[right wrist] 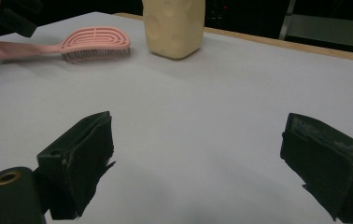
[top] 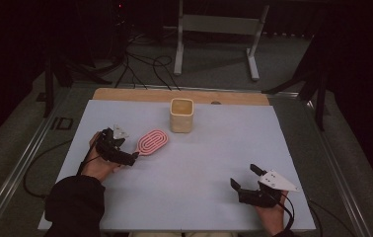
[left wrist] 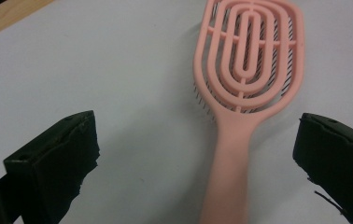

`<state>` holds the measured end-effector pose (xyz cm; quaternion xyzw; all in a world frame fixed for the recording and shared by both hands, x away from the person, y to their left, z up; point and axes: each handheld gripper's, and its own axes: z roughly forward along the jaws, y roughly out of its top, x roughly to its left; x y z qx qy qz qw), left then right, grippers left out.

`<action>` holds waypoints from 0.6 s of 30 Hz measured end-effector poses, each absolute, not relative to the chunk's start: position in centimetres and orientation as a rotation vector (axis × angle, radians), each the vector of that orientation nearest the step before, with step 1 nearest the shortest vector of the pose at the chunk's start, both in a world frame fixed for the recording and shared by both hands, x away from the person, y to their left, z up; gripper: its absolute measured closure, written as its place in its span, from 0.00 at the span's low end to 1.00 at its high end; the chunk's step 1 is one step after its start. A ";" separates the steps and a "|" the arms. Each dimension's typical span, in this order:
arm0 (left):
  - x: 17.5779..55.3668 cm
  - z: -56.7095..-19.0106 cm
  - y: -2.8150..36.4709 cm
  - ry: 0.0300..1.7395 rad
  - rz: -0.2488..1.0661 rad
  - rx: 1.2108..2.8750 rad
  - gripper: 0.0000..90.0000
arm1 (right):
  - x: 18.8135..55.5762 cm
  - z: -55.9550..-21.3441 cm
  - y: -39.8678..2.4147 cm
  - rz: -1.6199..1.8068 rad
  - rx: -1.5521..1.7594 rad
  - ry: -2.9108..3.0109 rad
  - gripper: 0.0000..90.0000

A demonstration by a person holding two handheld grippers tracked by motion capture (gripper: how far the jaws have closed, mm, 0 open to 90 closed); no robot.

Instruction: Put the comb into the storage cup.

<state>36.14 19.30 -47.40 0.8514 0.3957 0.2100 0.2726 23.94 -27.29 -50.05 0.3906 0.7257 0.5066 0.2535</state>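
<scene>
Now, your left gripper (left wrist: 195, 154): jaws spread wide in the left gripper view, one at the lower left of the frame, one at the lower right. Nothing pinched. Between them runs the handle of the pink hairbrush (left wrist: 240, 93), touching neither jaw, closer to the right-hand one. Handle drops to the bottom edge of the frame; the oval head with its looped ribs fills the upper centre, dark bristles showing through the slots and along its left rim. Brush lies flat on the pale table (left wrist: 95, 60), bristles down.

In the high view your left gripper (top: 132, 159) sits left of centre, jaw tips at the handle end of the hairbrush (top: 151, 141), whose head points up and to the right. Your left hand (top: 95, 163) and dark sleeve come in from the lower left.

Your right gripper (right wrist: 195, 158): jaws wide apart too, holding nothing, bare table (right wrist: 202, 116) between them. In the upper left of that view the hairbrush (right wrist: 72, 45) lies on its bristles; just right of it, upper centre, stands a cream cup (right wrist: 173, 25), upright.

High view again: right gripper (top: 244, 177) at the lower right, well apart from the brush. The cup (top: 181, 115) stands upper centre, near the brush head, not touching. A strip of bare wood (top: 125, 95) edges the far side of the table (top: 199, 168).
</scene>
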 end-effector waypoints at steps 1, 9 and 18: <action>36.2 -47.4 19.2 1.069 0.562 2.295 0.01 | 24.0 -50.1 -27.3 1.376 1.061 1.973 0.10; 36.9 -47.7 18.8 1.071 0.539 2.341 0.02 | 24.0 -50.1 -27.3 1.372 1.059 1.974 0.10; 37.5 -48.1 18.1 1.070 0.495 2.392 0.03 | 24.0 -50.1 -27.3 1.370 1.059 1.975 0.10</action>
